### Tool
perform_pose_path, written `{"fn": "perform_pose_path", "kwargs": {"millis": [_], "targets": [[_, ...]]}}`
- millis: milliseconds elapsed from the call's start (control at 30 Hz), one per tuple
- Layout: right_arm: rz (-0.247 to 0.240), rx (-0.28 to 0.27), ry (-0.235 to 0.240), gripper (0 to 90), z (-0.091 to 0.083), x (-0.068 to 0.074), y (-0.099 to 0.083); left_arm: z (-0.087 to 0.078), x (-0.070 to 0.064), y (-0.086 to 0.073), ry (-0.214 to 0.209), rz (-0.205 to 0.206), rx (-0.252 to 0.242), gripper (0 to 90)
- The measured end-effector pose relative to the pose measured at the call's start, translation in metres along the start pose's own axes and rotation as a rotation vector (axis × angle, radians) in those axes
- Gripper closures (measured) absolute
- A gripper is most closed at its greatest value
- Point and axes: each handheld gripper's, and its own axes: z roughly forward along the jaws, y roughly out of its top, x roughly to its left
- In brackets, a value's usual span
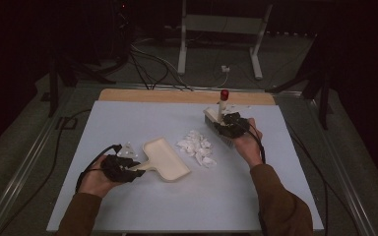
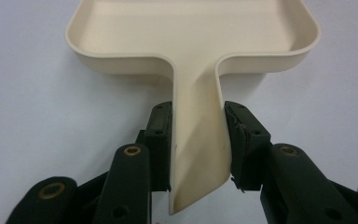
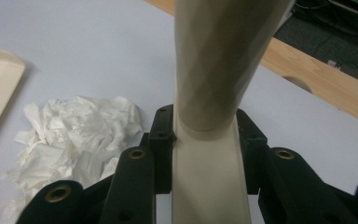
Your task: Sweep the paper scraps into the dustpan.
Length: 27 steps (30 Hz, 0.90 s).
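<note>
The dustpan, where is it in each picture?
High view: the cream dustpan lies left of centre, its handle in the left gripper.
Left gripper view: it spans the top, handle clamped between the jaws.
Right gripper view: just its corner at the left edge.
Shared landmark: the pale table.

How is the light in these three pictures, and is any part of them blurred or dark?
High view: the surroundings are nearly black, while the pale blue table top is evenly lit. Left gripper view: bright and sharp on the cream plastic dustpan, soft shadow under its rim. Right gripper view: the close cream brush handle looks slightly soft, the crumpled white paper scraps clear.
</note>
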Motion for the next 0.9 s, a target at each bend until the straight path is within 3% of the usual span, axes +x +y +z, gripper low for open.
{"fn": "perform_pose_path", "kwargs": {"millis": [367,500,900], "targets": [[-0.062,0.015,0.041,67.0,0.018,0.016,-0.001,0.003,-0.001,0.000,-0.007,0.004,0.005,65.8],[-0.070,0.012,0.057,67.0,0.020,0.021,-0.001,0.004,-0.002,0.000,-0.009,0.008,0.011,65.9],[-0.161,0.006,0.109,66.9,0.020,0.034,-0.002,0.005,-0.002,0.001,-0.018,0.012,0.010,65.8]]}}
